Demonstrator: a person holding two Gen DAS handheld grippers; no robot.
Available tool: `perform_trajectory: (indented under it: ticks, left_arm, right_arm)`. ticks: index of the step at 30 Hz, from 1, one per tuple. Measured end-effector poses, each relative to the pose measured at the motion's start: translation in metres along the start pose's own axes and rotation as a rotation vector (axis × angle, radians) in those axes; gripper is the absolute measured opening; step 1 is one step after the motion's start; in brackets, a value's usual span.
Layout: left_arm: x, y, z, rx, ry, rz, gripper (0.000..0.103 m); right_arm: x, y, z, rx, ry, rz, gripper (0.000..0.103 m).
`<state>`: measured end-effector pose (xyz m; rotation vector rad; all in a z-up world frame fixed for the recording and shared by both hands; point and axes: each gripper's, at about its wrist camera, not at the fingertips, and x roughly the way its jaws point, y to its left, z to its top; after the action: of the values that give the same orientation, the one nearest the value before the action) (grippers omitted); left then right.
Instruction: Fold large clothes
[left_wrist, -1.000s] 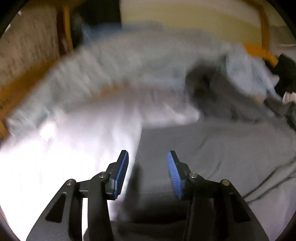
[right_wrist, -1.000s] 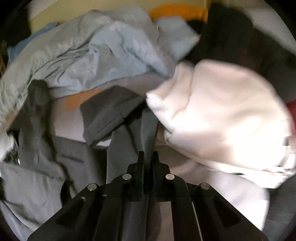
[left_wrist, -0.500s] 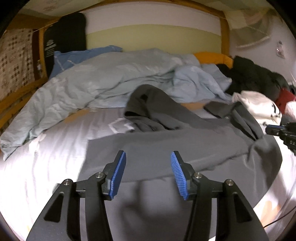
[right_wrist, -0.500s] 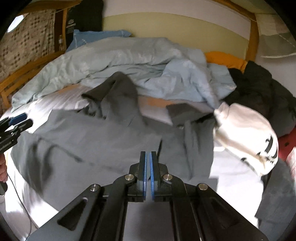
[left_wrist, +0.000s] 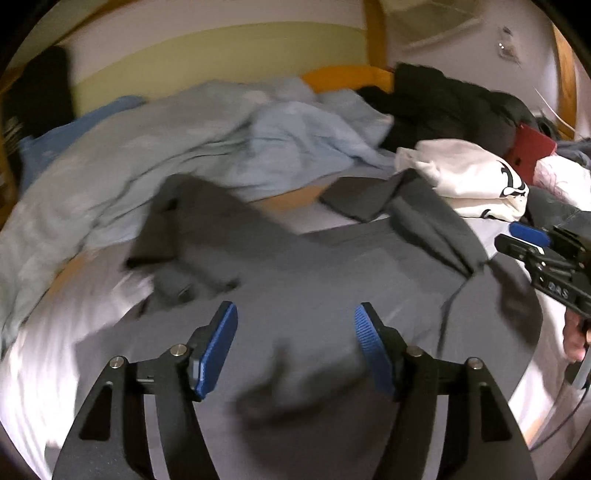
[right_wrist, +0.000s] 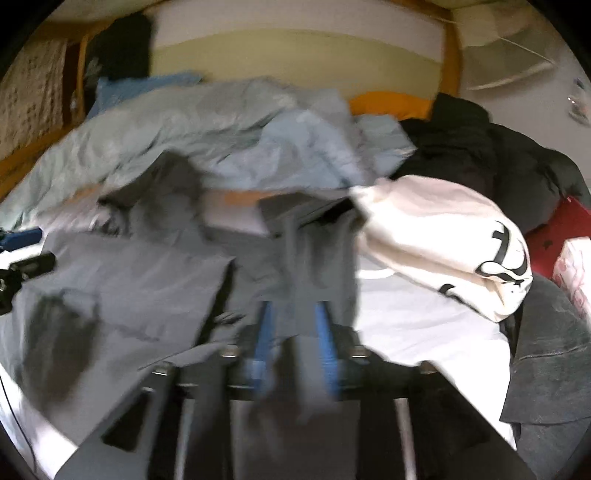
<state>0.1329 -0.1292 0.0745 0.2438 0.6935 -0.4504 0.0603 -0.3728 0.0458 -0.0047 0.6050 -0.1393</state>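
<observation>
Fingers (left_wrist: 225, 343) of both grippers opening, empty, above grey garment (left_wrist: 314, 266) lengthwise between them.

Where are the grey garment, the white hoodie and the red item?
grey garment (left_wrist: 332, 273), left wrist view, flat middle.
white hoodie (right_wrist: 436, 236), right wrist view, bunched body.
red item (left_wrist: 530, 151), left wrist view, flat face.

A: What carries it all?
B: A bed (left_wrist: 44, 354) with a white sheet and an orange wooden frame.
A: What's on it?
B: A grey garment (left_wrist: 314, 280) spread flat in the middle. A light blue duvet (left_wrist: 207, 136) is bunched behind it; a white top (left_wrist: 469, 177) and a black pile (left_wrist: 450, 103) lie right.
</observation>
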Motion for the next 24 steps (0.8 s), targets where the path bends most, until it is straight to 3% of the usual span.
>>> perform_trajectory:
  ticks: [6,10,11,13,17,19,20,24]
  left_arm:
    - [0.068,-0.053,0.069,0.096,0.027,-0.114,0.065]
    - [0.133,-0.082,0.096,0.188,0.061,-0.14,0.065]
    - [0.15,-0.088,0.099,0.227,0.062,-0.135,0.065]
    - [0.183,-0.1,0.101,0.299,0.1,-0.046,0.065]
    - [0.224,-0.111,0.1,0.366,0.181,-0.031,0.064]
    - [0.229,-0.113,0.101,0.375,0.142,0.018,0.05]
    - [0.228,-0.114,0.101,0.386,0.119,0.045,0.025]
    - [0.203,-0.115,0.101,0.424,-0.003,0.124,0.009]
  right_arm:
    - [0.018,-0.056,-0.008,0.087,-0.04,-0.053,0.047]
    - [0.032,-0.08,-0.018,0.143,-0.015,-0.04,0.047]
    - [0.037,-0.083,-0.021,0.149,-0.005,-0.036,0.047]
    - [0.044,-0.089,-0.026,0.148,0.008,-0.033,0.047]
    - [0.053,-0.095,-0.033,0.165,0.026,-0.002,0.048]
    - [0.056,-0.096,-0.034,0.17,0.031,0.011,0.049]
    - [0.057,-0.097,-0.035,0.174,0.035,0.02,0.049]
    - [0.062,-0.098,-0.037,0.186,0.05,0.037,0.049]
